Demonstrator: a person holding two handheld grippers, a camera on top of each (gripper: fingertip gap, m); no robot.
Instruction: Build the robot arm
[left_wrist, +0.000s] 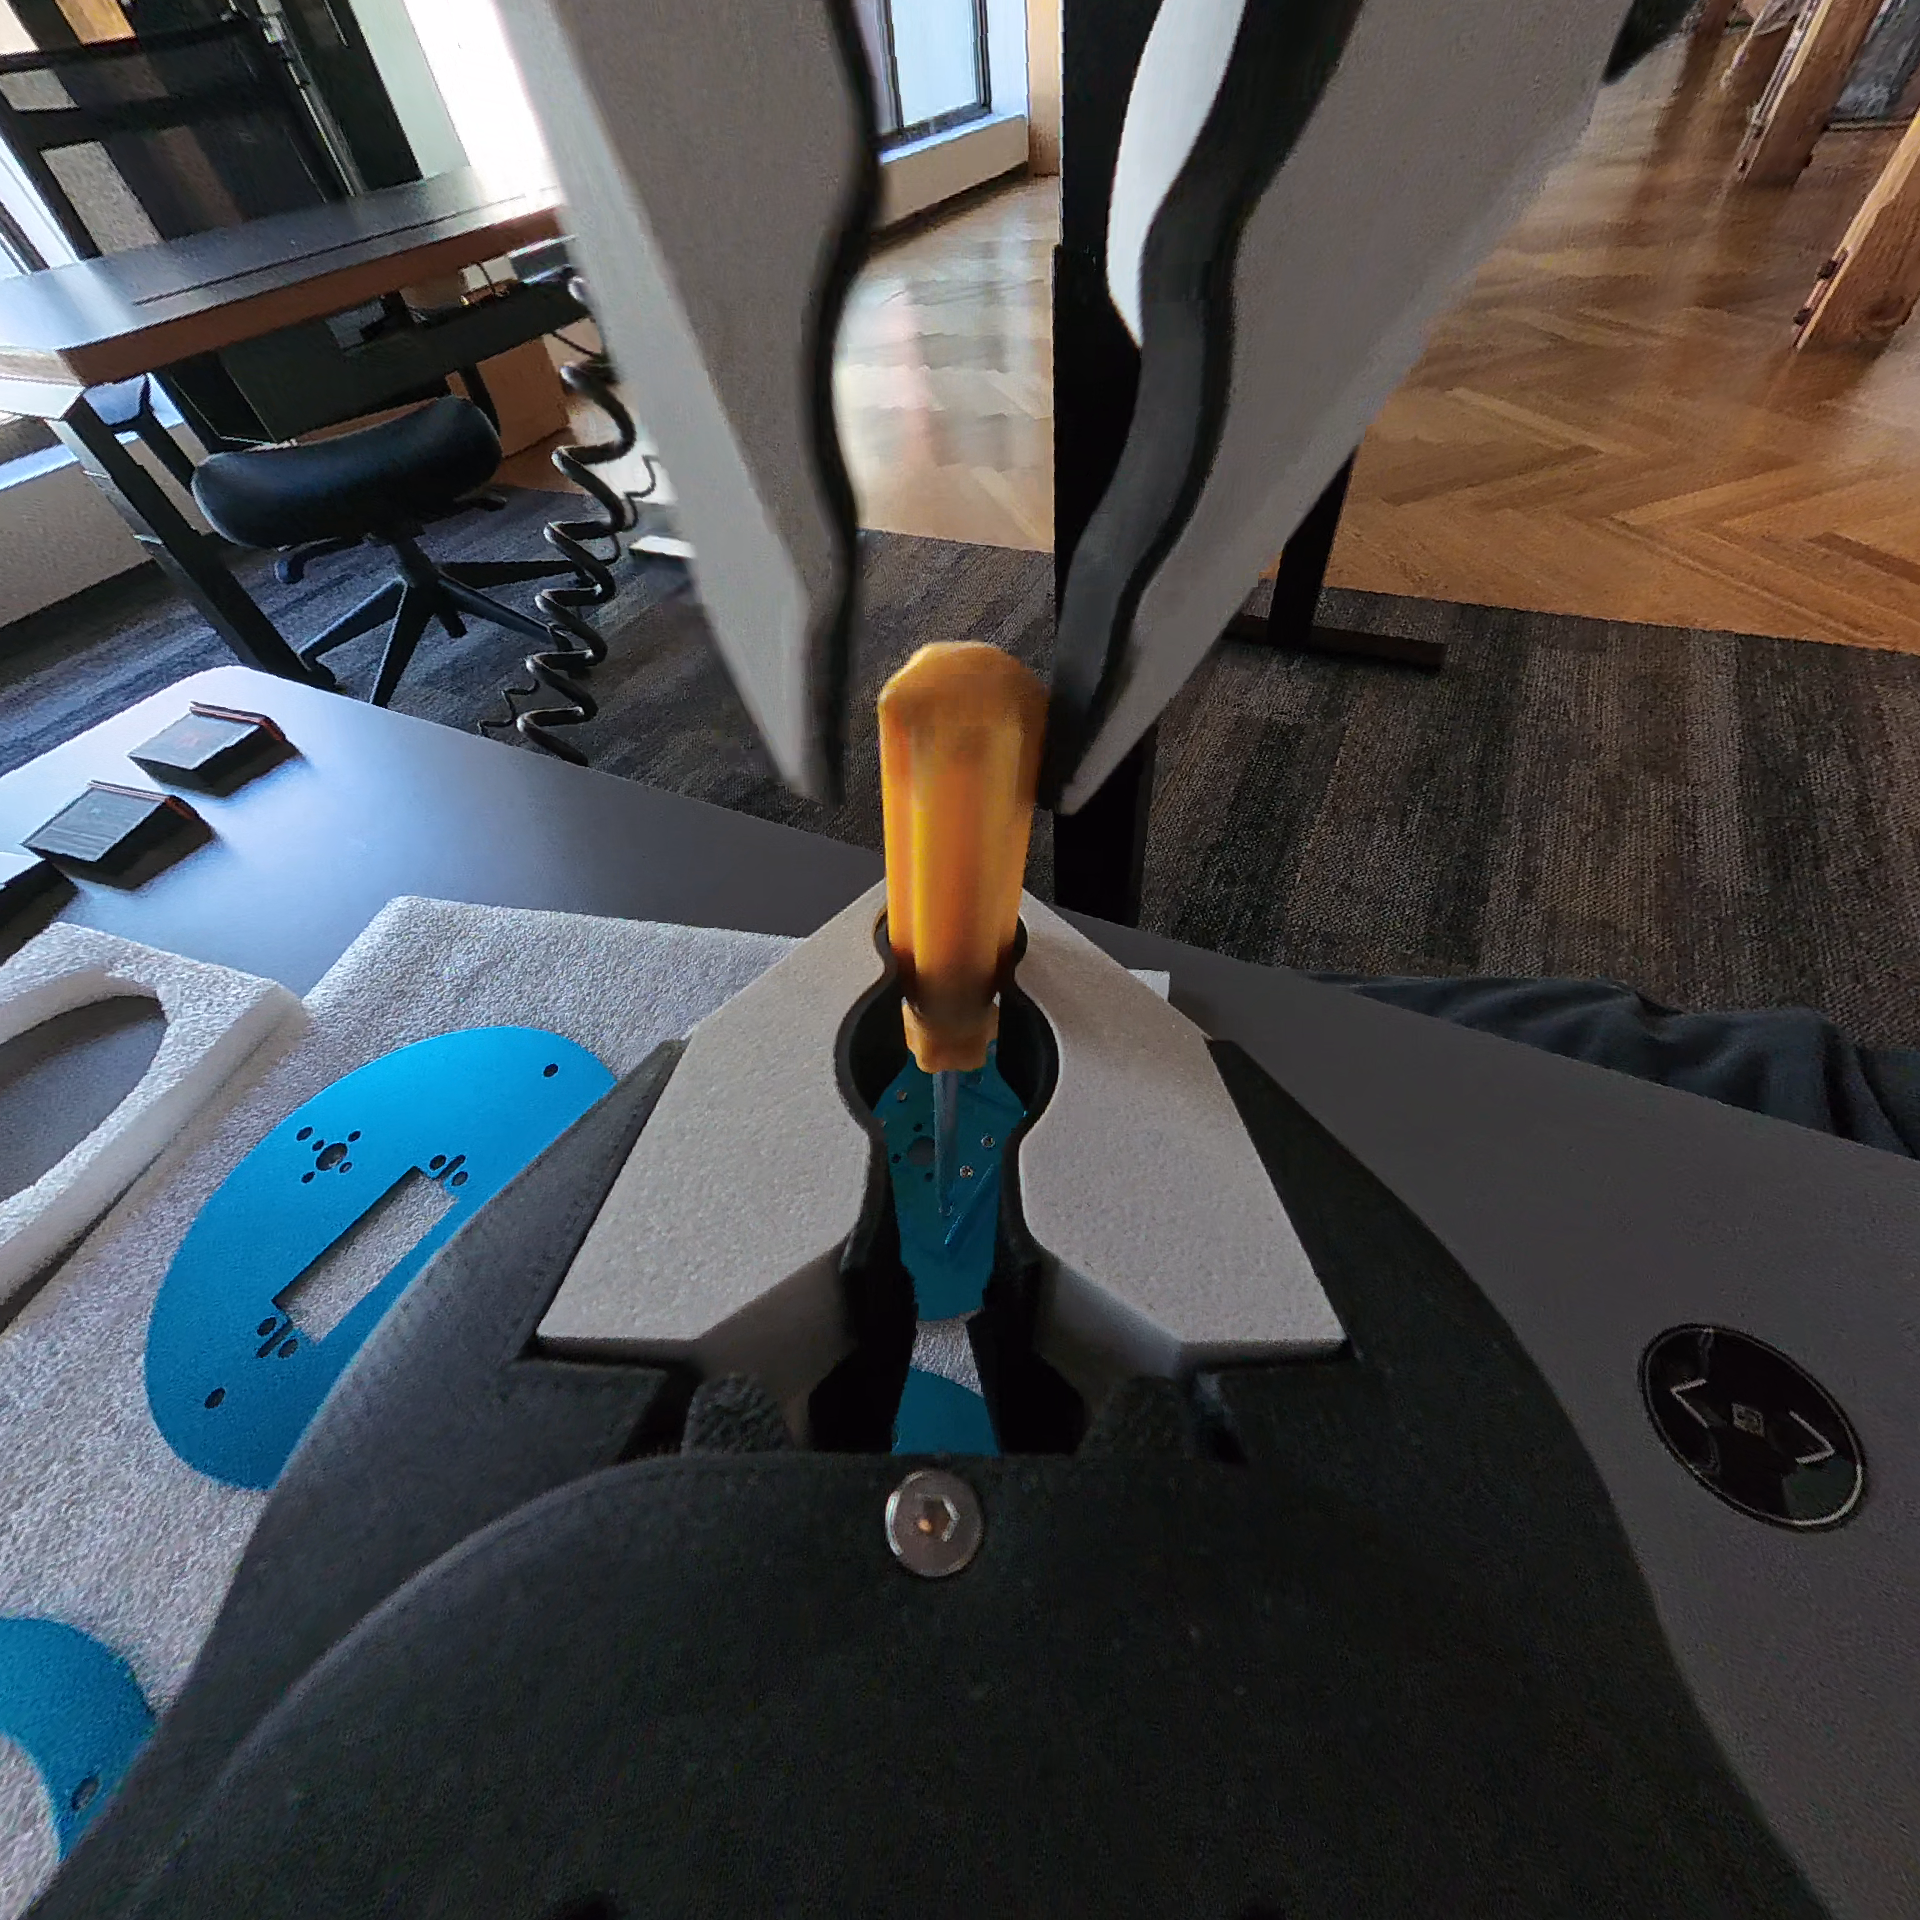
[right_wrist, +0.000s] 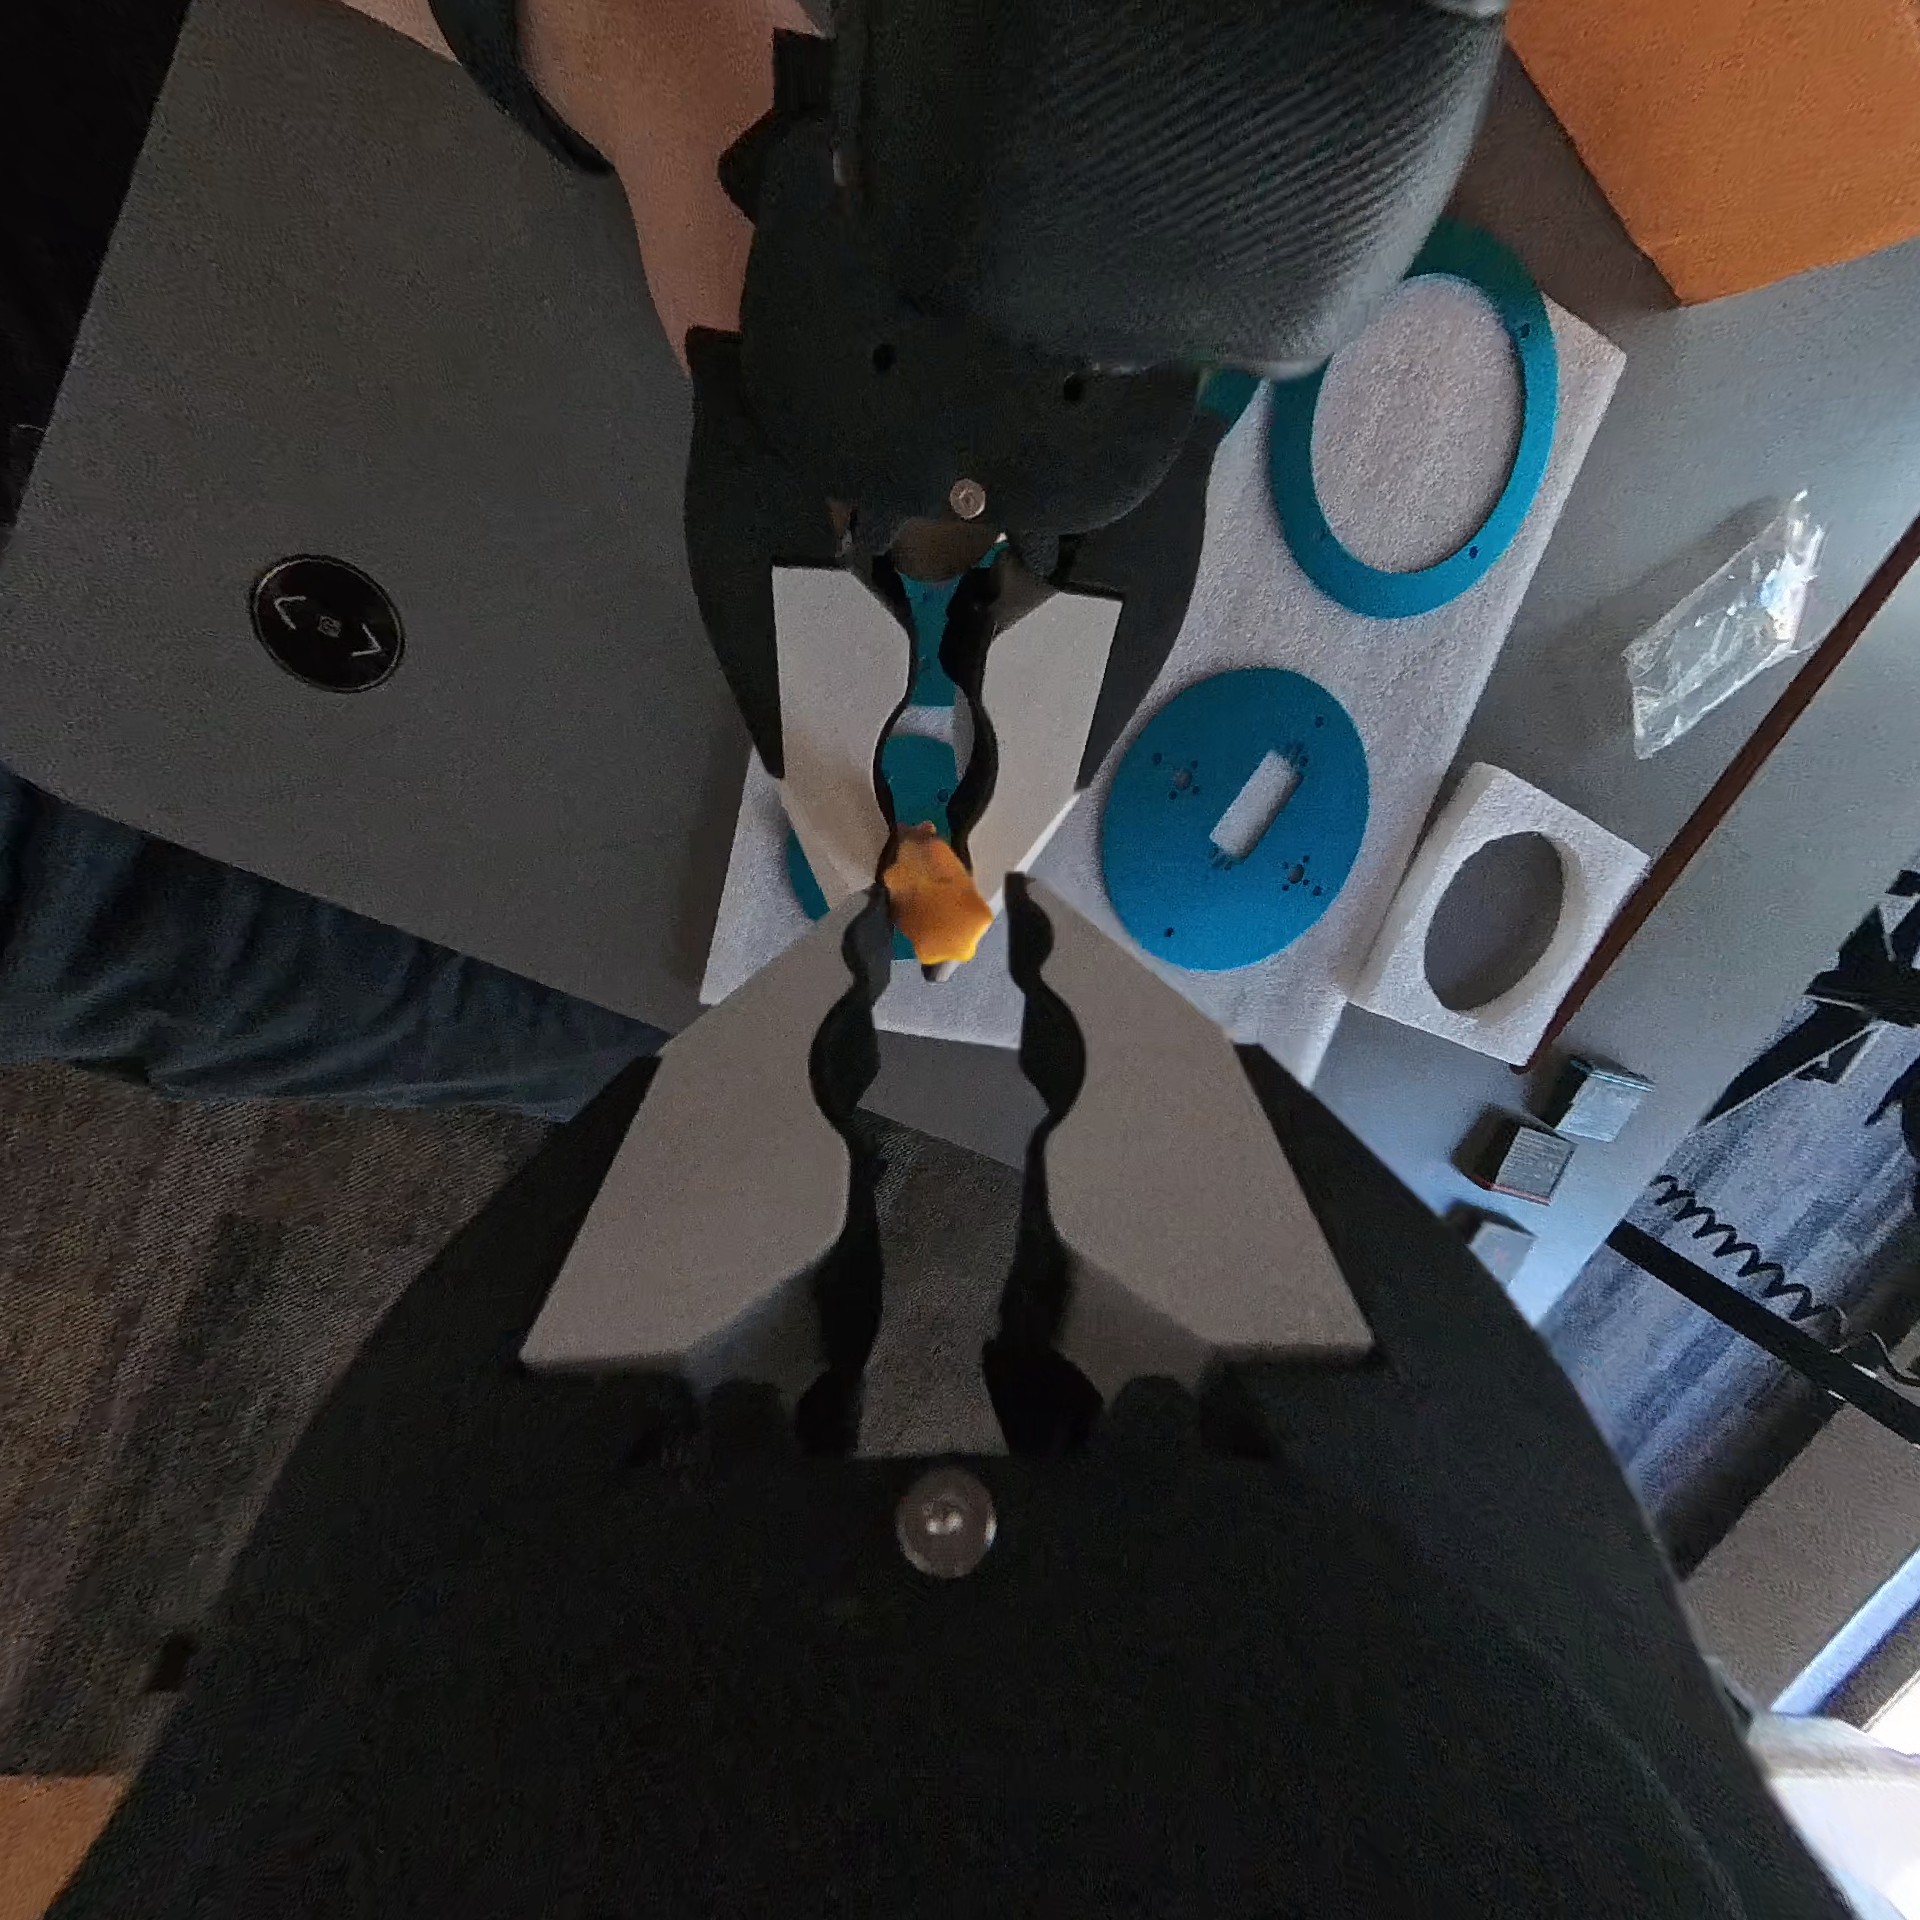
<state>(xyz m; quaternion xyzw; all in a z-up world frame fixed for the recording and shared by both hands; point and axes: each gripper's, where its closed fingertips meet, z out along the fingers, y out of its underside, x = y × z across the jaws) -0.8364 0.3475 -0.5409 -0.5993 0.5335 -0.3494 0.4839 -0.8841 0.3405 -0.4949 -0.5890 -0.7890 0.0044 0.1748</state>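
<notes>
Left tool (left_wrist: 951, 997) pinches the upright orange screwdriver (left_wrist: 958, 831) low on its handle, right tool (right_wrist: 940, 935) spread, straddling its top from above.

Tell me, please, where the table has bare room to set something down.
The grey table is bare around the round black inset, left of the white foam sheet. The foam is crowded with blue plates; beyond it lie a plastic bag and small black blocks.

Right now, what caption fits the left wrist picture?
Left tool grips an orange screwdriver upright over a blue plate.
</notes>
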